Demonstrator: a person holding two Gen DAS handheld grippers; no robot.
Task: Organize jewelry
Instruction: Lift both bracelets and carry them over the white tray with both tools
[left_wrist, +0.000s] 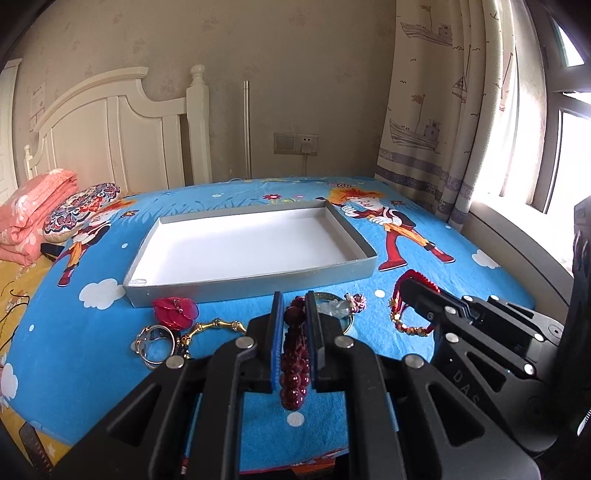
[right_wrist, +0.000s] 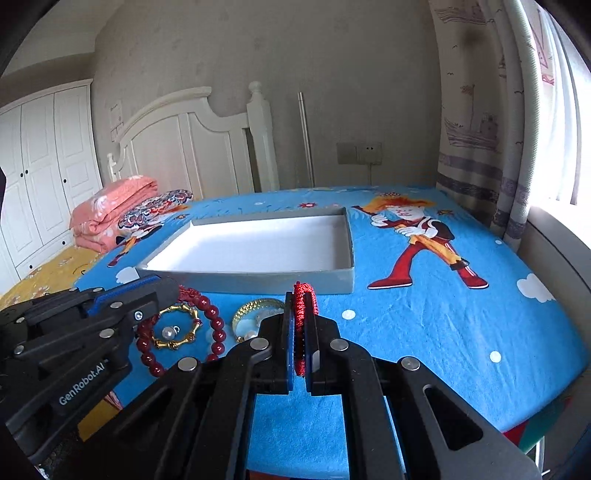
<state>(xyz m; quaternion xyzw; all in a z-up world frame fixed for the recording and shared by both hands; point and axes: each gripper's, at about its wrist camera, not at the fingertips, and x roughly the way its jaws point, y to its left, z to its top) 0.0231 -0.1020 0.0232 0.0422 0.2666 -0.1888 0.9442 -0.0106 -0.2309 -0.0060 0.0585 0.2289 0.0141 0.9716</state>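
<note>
A bedroom around a blue cartoon-print blanket

The blue fleece blanket (left_wrist: 229, 369) with cartoon figures and white clouds covers the bed; past its far left corner lie a folded pink floral quilt (left_wrist: 33, 218) and a round patterned cushion (left_wrist: 81, 212), touching each other. A cream wooden headboard (left_wrist: 122, 133) stands against the beige wall, a thin metal pole (left_wrist: 246, 129) upright beside its post. A wall socket panel (left_wrist: 295, 143) sits above the blanket's far edge. Ship-print curtains (left_wrist: 436, 110) hang at the right by the window (left_wrist: 561, 122). White wardrobe doors (right_wrist: 44, 166) fill the far left.
</note>
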